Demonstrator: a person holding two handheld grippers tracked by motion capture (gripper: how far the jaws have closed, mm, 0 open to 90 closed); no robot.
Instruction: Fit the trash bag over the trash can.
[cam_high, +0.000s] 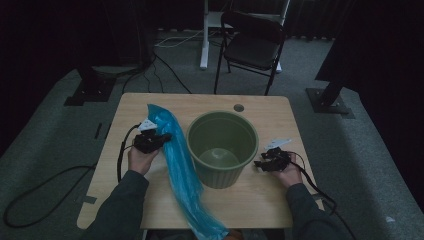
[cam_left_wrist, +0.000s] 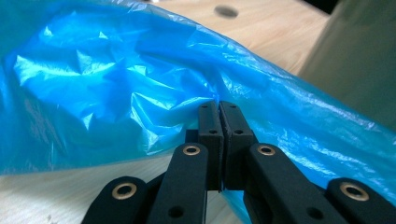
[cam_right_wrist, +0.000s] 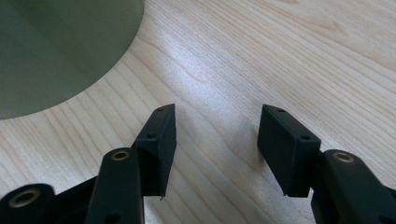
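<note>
Wooden table (cam_high: 260, 200) is carrying a green bin (cam_high: 222, 148); at its nine o'clock the left tool (cam_high: 162, 137) is pinching the blue bag (cam_high: 181, 170), not yet lining the bin. Right tool (cam_high: 261, 164) is waiting agape, empty, at three o'clock.

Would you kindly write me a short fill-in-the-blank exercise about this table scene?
1. The left gripper is shut on the ____ plastic bag.
2. The right gripper has its fingers ____, with nothing between them.
3. The green bucket stands ____ the two grippers.

Missing words: blue; open; between
</note>
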